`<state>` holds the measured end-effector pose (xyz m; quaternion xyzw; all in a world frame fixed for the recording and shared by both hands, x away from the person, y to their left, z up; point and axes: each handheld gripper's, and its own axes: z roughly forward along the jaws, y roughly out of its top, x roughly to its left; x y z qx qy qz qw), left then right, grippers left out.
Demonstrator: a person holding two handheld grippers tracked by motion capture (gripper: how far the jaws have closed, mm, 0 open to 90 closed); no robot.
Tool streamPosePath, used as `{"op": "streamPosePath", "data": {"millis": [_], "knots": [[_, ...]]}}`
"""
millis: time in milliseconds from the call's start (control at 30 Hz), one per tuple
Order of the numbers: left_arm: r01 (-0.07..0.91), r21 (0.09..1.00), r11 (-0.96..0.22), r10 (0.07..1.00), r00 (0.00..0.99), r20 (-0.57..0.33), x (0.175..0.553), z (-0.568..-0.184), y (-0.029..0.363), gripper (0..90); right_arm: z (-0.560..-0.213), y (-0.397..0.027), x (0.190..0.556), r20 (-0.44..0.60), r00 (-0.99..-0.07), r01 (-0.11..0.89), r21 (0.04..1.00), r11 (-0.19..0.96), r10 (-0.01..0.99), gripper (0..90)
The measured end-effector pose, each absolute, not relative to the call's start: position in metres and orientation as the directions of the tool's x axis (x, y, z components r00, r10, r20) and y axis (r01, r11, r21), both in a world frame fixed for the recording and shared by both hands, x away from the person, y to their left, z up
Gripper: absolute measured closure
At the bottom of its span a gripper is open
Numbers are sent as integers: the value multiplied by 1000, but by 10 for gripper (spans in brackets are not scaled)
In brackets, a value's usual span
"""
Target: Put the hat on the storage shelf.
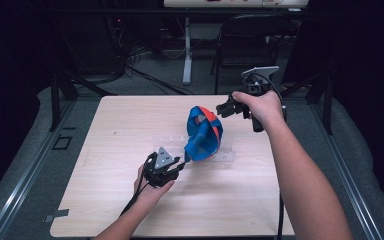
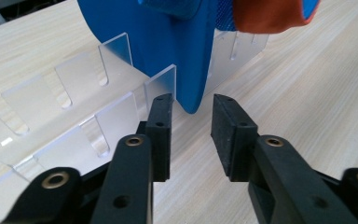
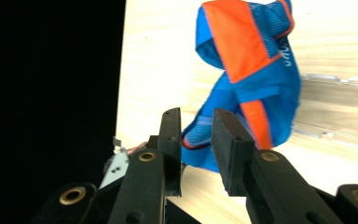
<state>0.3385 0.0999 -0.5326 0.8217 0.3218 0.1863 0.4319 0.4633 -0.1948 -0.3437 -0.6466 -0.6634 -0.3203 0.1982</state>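
my left claw (image 1: pixel 181 165) sits low at the desk (image 1: pixel 130 130) middle, jaws parted - in the left gripper view the lower edge of the blue and orange shoe (image 2: pixel 186 42) hangs between the pads (image 2: pixel 161 135) with a gap on each side, not clamped; shoe (image 1: pixel 205 132) stands on edge in a clear slotted rack (image 2: pixel 74 121) lying on the desk, heel end up toward the far side; my right claw (image 1: pixel 226 108) is raised at the far right of the desk, just beside the shoe's top; its jaws are apart in the right gripper view, shoe (image 3: pixel 256 79) beyond them - cannot tell if they touch it; dark floor around the desk
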Motion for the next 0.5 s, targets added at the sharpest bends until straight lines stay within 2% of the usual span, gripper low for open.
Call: {"op": "streamPosePath", "data": {"millis": [500], "knots": [[398, 822, -408, 693, 721, -6, 333, -534, 128, 524, -354, -210, 445, 624, -100, 984, 176, -15, 775, 690]]}}
